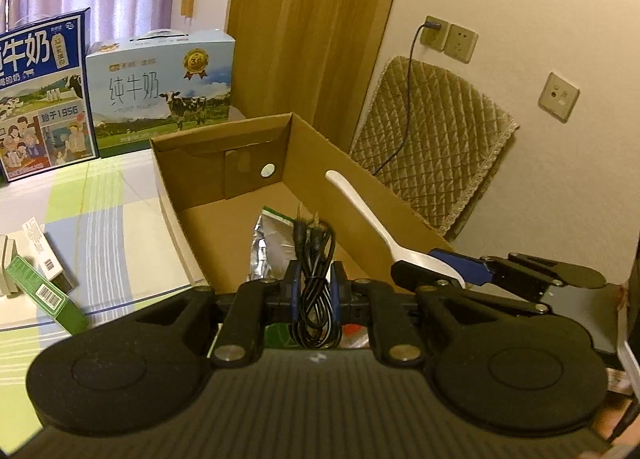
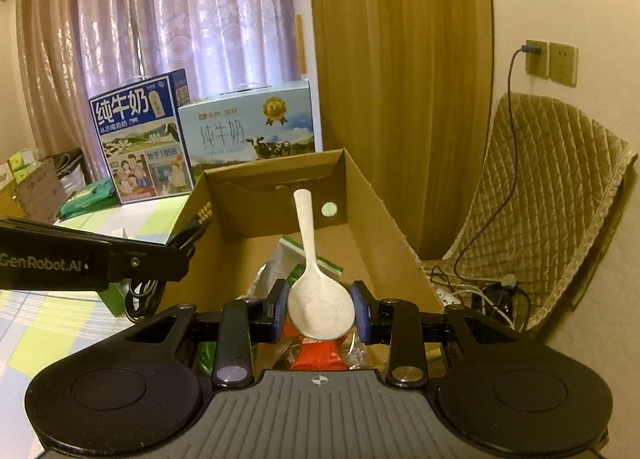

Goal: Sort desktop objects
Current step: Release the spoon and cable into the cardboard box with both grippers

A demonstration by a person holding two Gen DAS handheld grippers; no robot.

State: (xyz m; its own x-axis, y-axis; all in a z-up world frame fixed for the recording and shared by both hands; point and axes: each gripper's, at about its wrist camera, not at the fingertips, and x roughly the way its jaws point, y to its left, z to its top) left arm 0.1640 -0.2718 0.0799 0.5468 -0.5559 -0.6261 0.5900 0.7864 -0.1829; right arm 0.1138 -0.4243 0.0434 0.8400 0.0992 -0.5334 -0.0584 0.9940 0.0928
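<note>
A coiled black cable (image 1: 316, 279) is pinched between the pads of the left gripper (image 1: 316, 287), held above the near end of the open cardboard box (image 1: 320, 147); a white rice spoon (image 2: 318, 299) is clamped by its bowl in the right gripper (image 2: 320, 311), handle pointing into the box, over a foil pouch (image 1: 264, 243) and a red packet (image 2: 316, 355) already lying inside. A slip is judged possible — the spoon's bowl is smooth and curved, and the cable loops hang loose, so a snag on the box wall could be caused on release; the two grippers are near enough to be knocked together. "GenRobot.AI" is read on the left gripper; "纯牛奶" on both milk cartons (image 2: 140, 143), "1956" on the darker one.
</note>
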